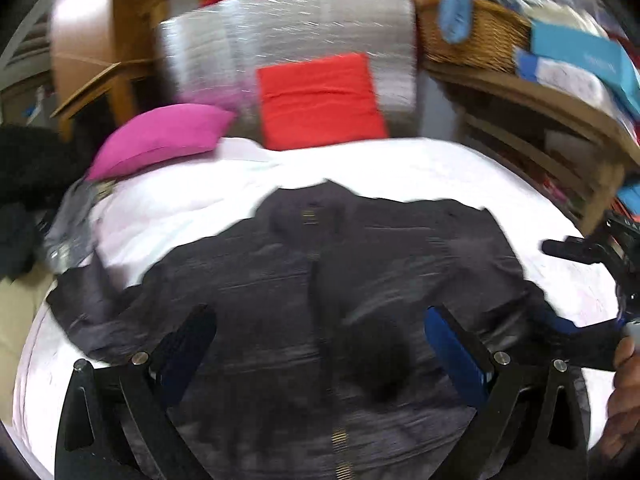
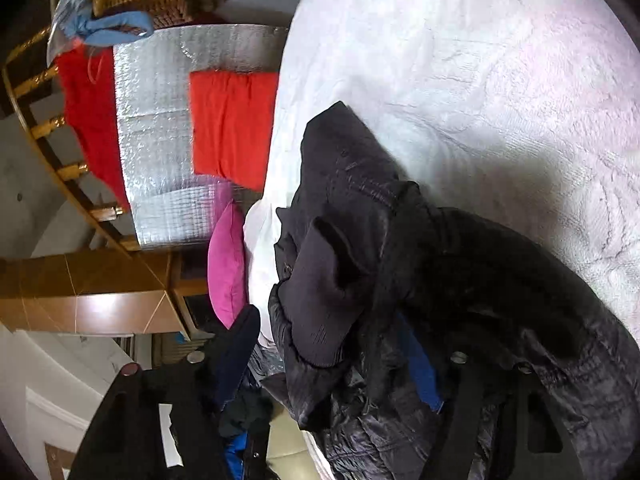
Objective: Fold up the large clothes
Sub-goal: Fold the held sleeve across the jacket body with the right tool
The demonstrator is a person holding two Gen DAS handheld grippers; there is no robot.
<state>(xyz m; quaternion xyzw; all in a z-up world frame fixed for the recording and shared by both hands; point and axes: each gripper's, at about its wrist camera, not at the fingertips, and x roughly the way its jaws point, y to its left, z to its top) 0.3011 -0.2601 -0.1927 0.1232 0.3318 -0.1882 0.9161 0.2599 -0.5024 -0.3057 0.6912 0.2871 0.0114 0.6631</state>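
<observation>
The left gripper (image 1: pixel 320 344) is closest in the left wrist view. Its two jaws stand wide apart, and nothing is between them. They hang just above the big dark jacket (image 1: pixel 304 280).

The jacket lies spread out on the white bed (image 1: pixel 420 168), front side up. A zipper (image 1: pixel 339 436) runs down its middle. The collar is at the far end, and one sleeve reaches out to the left side of the bed. The picture is blurry, so small things on the jacket are hard to see.

A pink pillow (image 1: pixel 160 138) sits at the far left corner of the bed. A red cushion (image 1: pixel 320 100) leans on a shiny silver sheet (image 1: pixel 288 28) at the head of the bed. A woven basket (image 1: pixel 472 36) with a blue cloth sits up on a wooden shelf at the right.

At the right edge of that view the right gripper (image 1: pixel 580 250) pokes in over the bed, with a bare hand (image 1: pixel 624 392) below it.

In the right wrist view the right gripper (image 2: pixel 332 344) is turned on its side. A bunched part of the jacket (image 2: pixel 360 260) fills the space between its jaws, with the ribbed cuff (image 2: pixel 320 300) sticking up. The jacket hides the blue finger (image 2: pixel 420 364) on one side, so I cannot tell if the jaws are pinching the cloth. The white bed (image 2: pixel 500 100) lies behind it.
</observation>
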